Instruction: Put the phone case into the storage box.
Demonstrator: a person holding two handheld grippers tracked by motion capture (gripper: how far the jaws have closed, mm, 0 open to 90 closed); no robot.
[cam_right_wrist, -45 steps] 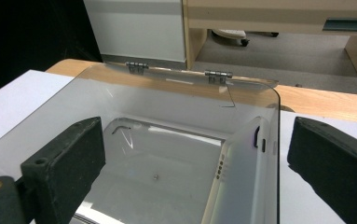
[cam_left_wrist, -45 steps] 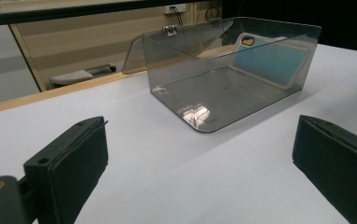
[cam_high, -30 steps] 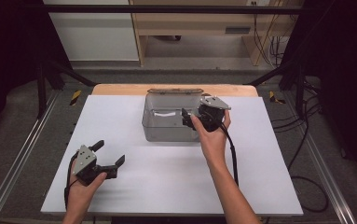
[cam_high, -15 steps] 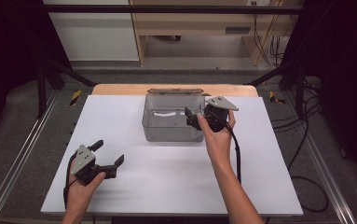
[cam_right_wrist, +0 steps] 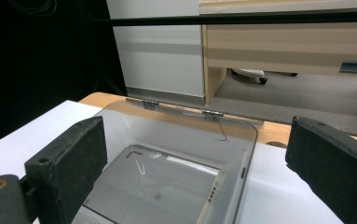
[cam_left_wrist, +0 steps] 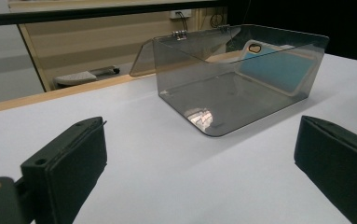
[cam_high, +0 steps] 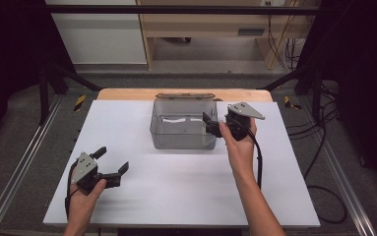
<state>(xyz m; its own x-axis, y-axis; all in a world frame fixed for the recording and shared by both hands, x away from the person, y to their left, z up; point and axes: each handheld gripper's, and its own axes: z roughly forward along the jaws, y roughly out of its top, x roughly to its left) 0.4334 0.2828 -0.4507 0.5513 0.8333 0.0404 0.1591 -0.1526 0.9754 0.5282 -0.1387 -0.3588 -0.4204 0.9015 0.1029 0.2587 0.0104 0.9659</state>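
Dim room behind the table.
Upper centre: wooden desk [cam_high: 210,24] beside white cabinet [cam_high: 95,34]; grey floor [cam_high: 186,78], cables [cam_high: 284,34] upper right.

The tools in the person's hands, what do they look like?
Each tool, left and right, is black with two blocky padded jaws. A grey three-cornered plate sits on top of each, and a black cable trails from each along the arm. The forearms are bare, with no sleeves or gloves in sight.
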